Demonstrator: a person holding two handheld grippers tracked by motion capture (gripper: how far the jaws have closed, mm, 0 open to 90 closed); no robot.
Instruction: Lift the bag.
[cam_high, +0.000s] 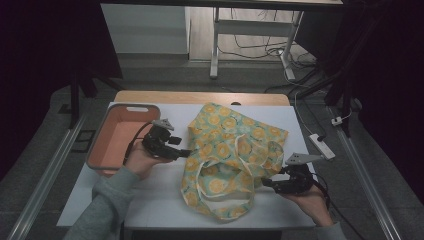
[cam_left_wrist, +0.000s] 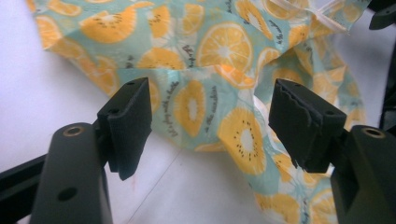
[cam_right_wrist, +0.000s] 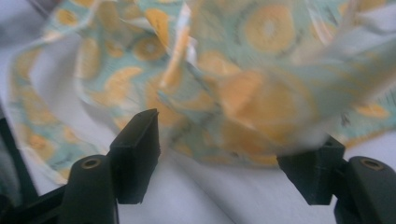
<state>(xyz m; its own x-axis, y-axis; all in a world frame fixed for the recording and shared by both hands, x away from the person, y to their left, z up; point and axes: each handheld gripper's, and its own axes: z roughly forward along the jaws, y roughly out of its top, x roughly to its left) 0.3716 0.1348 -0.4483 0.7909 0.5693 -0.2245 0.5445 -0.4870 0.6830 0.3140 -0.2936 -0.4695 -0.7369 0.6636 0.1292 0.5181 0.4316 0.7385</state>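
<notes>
Fruit-print tote bag (cam_high: 227, 150) lies crumpled mid-bench, handles (cam_high: 220, 172) looped toward me, on the white bench top (cam_high: 155, 200). My left tongs (cam_high: 186, 153) sit at the bag's left edge, wide open, nothing clamped; in the left gripper view the jaws straddle a fold of the bag (cam_left_wrist: 205, 102) without touching it. My right tongs (cam_high: 265, 183) are at the bag's lower right corner, also open; in the right gripper view blurred cloth (cam_right_wrist: 261, 88) hangs over the gap and drapes on top of one jaw, not pinched. Orange bin (cam_high: 120, 137) sits at the bench's left edge, just behind my left hand (cam_high: 142, 161). Right hand (cam_high: 312, 197) is low at right.
</notes>
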